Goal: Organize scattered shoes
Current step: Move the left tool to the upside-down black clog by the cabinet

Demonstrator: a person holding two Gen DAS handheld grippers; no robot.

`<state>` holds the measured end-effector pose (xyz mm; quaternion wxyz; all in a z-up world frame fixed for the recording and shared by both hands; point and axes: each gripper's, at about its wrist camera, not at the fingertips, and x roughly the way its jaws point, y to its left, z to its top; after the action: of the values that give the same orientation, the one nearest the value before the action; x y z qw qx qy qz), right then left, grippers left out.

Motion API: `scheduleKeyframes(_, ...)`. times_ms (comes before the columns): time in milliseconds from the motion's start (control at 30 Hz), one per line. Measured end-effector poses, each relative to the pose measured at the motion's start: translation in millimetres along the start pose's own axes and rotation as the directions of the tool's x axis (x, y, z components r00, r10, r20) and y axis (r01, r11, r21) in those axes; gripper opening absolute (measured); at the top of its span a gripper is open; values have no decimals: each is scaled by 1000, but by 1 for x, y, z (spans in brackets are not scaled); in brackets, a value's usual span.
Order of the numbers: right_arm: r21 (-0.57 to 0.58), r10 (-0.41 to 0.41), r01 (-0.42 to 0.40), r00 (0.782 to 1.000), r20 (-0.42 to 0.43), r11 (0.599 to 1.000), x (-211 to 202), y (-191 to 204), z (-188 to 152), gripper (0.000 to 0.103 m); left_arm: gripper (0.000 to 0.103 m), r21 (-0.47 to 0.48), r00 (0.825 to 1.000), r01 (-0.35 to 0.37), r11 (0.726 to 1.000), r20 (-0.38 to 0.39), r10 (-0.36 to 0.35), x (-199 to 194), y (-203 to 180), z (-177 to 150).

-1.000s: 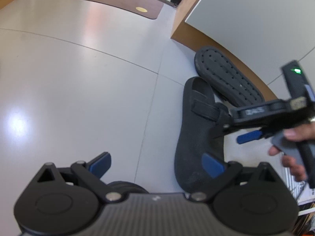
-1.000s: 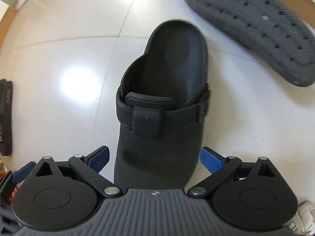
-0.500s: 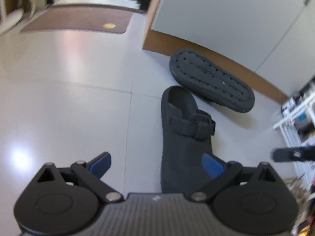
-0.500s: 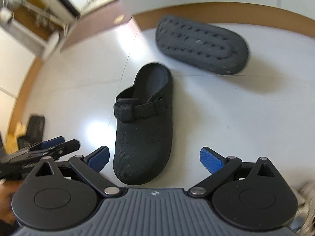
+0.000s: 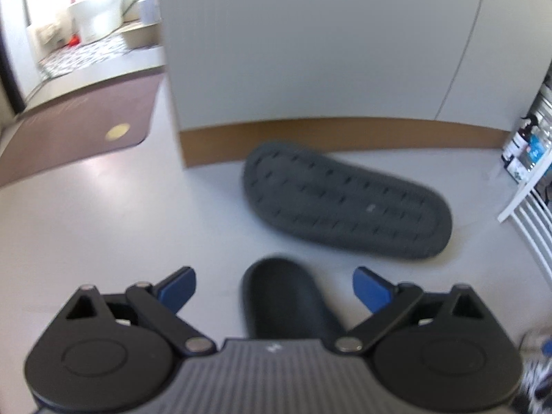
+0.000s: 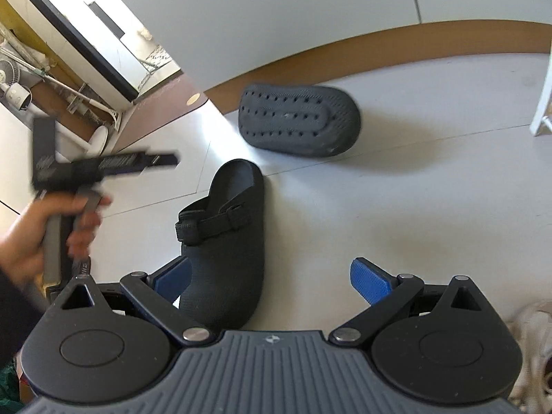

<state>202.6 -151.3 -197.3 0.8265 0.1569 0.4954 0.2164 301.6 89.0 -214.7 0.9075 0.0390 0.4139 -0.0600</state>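
1. Left gripper [image 5: 274,284], held in a hand [image 6: 32,231], has its jaws spread wide and empty above the floor [image 6: 414,189].
2. A black clog [image 6: 227,241] lies upright on the floor.
3. Right gripper [image 6: 270,274] is spread wide too, empty, one finger beside the clog.
4. A grey clog [image 6: 296,124] lies sole-up near the baseboard.

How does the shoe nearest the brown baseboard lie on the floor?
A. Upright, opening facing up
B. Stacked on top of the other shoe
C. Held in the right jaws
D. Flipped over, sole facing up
D: the shoe by the baseboard shows its dotted tread upward and lies apart from the upright clog, with no jaws touching it.
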Motion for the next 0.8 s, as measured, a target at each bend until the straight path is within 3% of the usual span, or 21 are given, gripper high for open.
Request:
scheduleKeyframes(200,41,0,-4,995,100,999,-37,-15,-31,101,98,96,1000,-28,995,2,27,43,-61,70)
scheduleKeyframes(300,88,26,-41,985,171,995,-49,-30,-54,101,98,70,999,-36,997,-13,37,69,-81,92)
scheduleKeyframes(433,96,25,-38,990,138,995,-51,-45,-64,101,98,93,995,-90,992,-34,93,96,-100,98)
scheduleKeyframes(567,109,20,-38,986,165,993,-55,-56,-62,101,98,136,987,-149,979,-44,156,115,-110,102)
scheduleKeyframes(733,100,29,-46,986,165,994,-52,-58,-62,101,98,246,980,-153,957,-84,178,134,-126,106)
scheduleKeyframes(800,117,31,-50,987,156,992,-51,-62,-63,101,98,328,973,-133,935,-134,186,149,-137,105)
